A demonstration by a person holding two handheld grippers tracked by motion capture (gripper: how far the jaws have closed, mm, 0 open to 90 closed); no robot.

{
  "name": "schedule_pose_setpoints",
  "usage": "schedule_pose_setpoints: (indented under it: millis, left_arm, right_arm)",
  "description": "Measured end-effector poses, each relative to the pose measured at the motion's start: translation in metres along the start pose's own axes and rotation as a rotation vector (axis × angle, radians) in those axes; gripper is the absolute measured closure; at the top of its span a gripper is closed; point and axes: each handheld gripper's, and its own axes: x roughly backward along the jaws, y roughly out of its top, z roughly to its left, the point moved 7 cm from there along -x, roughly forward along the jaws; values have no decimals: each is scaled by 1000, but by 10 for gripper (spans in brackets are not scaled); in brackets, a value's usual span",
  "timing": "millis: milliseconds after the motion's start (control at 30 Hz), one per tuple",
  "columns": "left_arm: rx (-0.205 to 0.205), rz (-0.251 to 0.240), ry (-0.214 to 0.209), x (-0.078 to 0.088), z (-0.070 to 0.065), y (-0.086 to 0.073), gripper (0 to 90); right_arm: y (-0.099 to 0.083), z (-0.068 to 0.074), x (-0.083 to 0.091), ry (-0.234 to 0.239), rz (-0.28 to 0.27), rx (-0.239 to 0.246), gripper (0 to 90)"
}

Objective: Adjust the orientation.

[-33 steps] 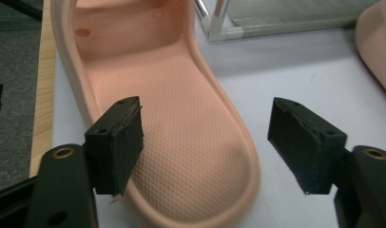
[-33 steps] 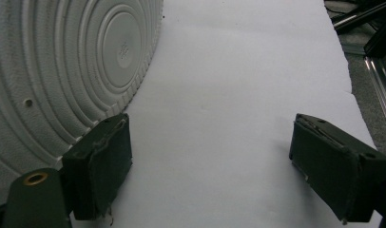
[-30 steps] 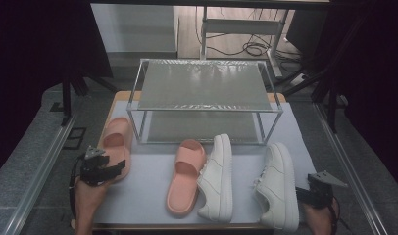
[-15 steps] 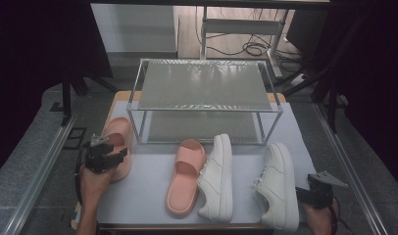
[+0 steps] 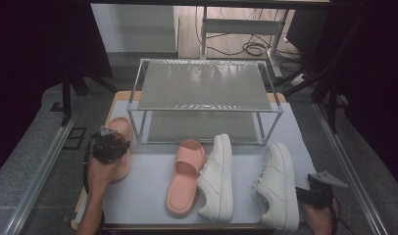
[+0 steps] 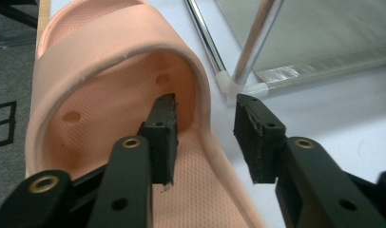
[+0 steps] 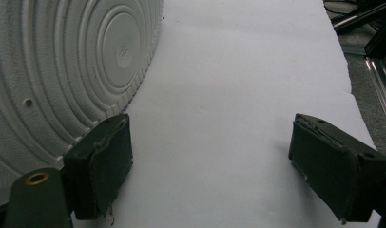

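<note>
Figure: approach to the pink slide (image 5: pixel 119 147) at the left edge of the high view, where it lies on the white table sheet (image 5: pixel 148 191) just beside the lower left leg of the metal shoe rack (image 5: pixel 202 98). My left gripper (image 5: pixel 109 144) sits over the slide's open heel end; in the left gripper view its jaws straddle the side wall of the slide (image 6: pixel 134 95), one pad inside the strap opening, the other outside on the sheet, close to the rack's corner joint (image 6: pixel 234 85). The jaws have just been closing, with the wall between them, but a gap shows on the outer side, so I read the grip as not yet made. I judge the slide light and rubbery: the wall should give under the pads, and the textured footbed offers friction, so a hold low on the wall near the strap root looks soundest. The second pink slide (image 5: pixel 185 176) and a white sneaker (image 5: pixel 217 176) lie at lower centre. My right gripper (image 5: pixel 319 193) rests at the lower right, jaws spread and empty, beside the other white sneaker (image 5: pixel 278 186), whose ribbed sole (image 7: pixel 62 71) shows at the upper left of the right gripper view.
</note>
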Motion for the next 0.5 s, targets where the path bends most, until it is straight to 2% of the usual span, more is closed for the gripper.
schedule_pose_setpoints:
  millis: [333, 400, 500]
  left_arm:
    - [5, 12, 14, -9, 3, 7, 739]
    - [-16, 9, 30, -11, 2, 7, 763]
    - [-19, 8, 37, -11, 2, 8, 794]
  right_arm:
    - [0, 0, 1, 1, 1, -4, 154]
    - [0, -1, 1, 0, 0, -6, 156]
    - [0, -1, 1, 0, -1, -6, 158]
